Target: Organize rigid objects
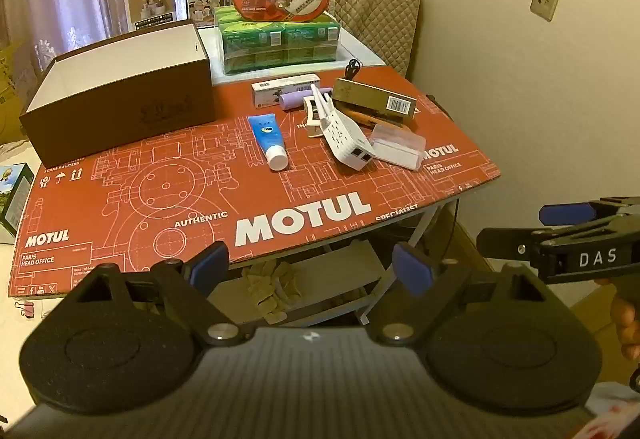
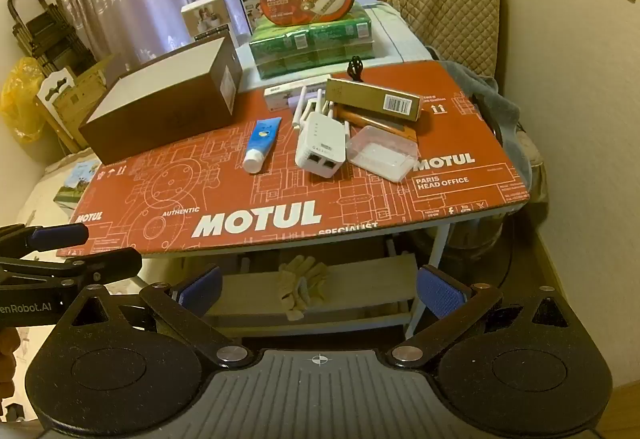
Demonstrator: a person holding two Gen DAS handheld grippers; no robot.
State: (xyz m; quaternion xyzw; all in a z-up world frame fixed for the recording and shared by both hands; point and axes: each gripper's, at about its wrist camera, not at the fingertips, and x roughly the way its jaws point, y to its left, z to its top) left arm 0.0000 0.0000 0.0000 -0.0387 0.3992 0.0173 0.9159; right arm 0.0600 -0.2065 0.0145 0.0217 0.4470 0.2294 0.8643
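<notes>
Fig. — Start of tidy-up, seen from both wrist views. Landmark: the open brown box, rigid cardboard w/ pale lining, standing at the desk's far left corner.

Left claw and right claw both hang short of the desk's near edge, tilted down toward it, jaws spread wide and empty — released, nothing between the blue ribbed pads. In the left view the right claw shows side-on at the right edge.

Task items lie loose on the red printed cardboard sheet, all to the right of the box:
- blue tube, soft plastic, white cap toward the viewer, nearest the box;
- white router, hard glossy shell w/ thin antennas pointing away, just right of the tube;
- clear plastic case, rounded corners, touching or almost touching the router's right side;
- long gold carton, barcode on its end, behind the case, resting on other items incl. something orange;
- white carton and lilac cylinder, behind the tube, approx. level w/ the box's right end.

Risks, as judged from here: the pile by the gold carton is stacked, so pulling one piece could topple or drag the rest; the router's antennas may snag neighbours; the clear case looks slick and could squirt out of the pads; the tube, being squashy, may deform if pinched hard. The cardboard sheet overhangs the desk and could shift under a push.
</notes>
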